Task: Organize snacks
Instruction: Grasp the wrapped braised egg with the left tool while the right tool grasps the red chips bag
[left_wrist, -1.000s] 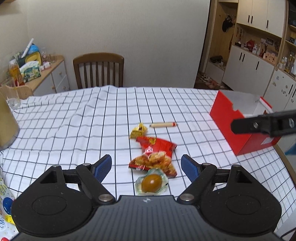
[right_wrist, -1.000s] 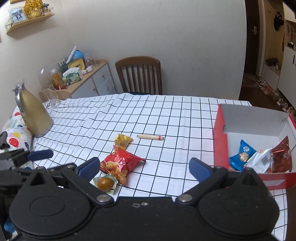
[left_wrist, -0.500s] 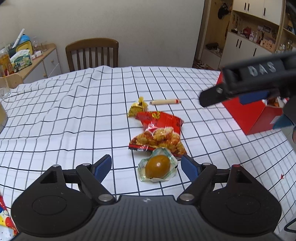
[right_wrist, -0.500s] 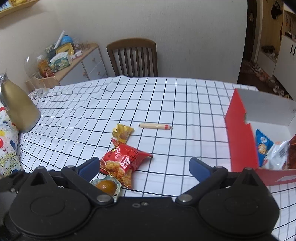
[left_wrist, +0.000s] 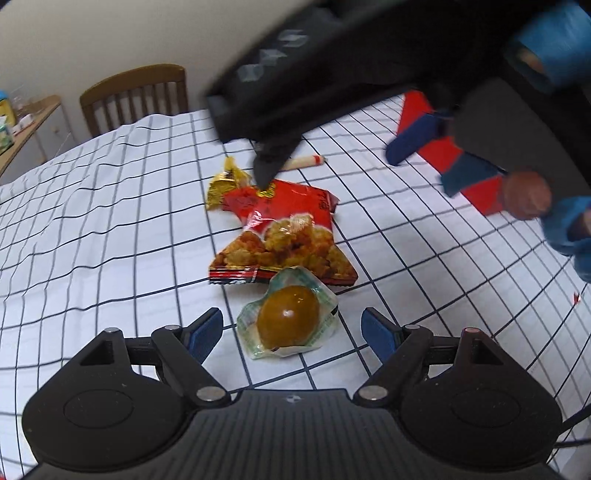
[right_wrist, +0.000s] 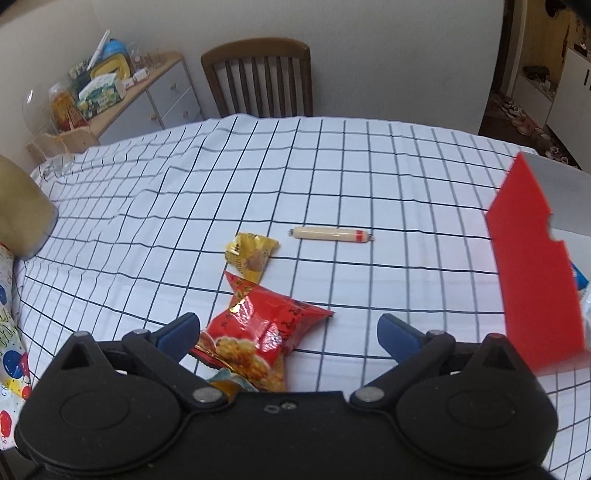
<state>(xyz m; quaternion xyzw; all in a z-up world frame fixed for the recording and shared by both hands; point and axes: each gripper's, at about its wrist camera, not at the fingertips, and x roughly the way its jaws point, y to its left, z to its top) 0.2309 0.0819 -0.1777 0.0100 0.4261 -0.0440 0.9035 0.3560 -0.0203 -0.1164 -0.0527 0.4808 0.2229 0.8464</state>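
White cloth with dark squares covers the tabletop (right_wrist: 332, 166), and a brown chair (right_wrist: 258, 74) stands at its far side.

In the left wrist view, the left gripper (left_wrist: 291, 328) has its blue fingers (left_wrist: 205, 328) wide apart, with nothing held. The wrapped brown egg (left_wrist: 288, 319) lies on the cloth right between the fingers, but they do not touch it. Just past the egg, touching its wrapper, lies the red snack bag (left_wrist: 284, 236). Farther on, past the fingers, lie the small yellow packet (left_wrist: 225, 181) and the little sausage stick (left_wrist: 306, 161). The right gripper (left_wrist: 328, 155) hangs above the red bag, held by a hand (left_wrist: 528, 195) in a blue sleeve.

In the right wrist view, the right gripper (right_wrist: 286, 330) also has its blue fingers (right_wrist: 177, 332) wide apart and holds nothing. The red snack bag (right_wrist: 258, 332) lies between them, closer to the left finger. I cannot tell if that finger touches the bag. The yellow packet (right_wrist: 251, 251) and sausage stick (right_wrist: 330, 234) lie farther ahead. The red box (right_wrist: 535, 288) stands out to the right of the fingers.
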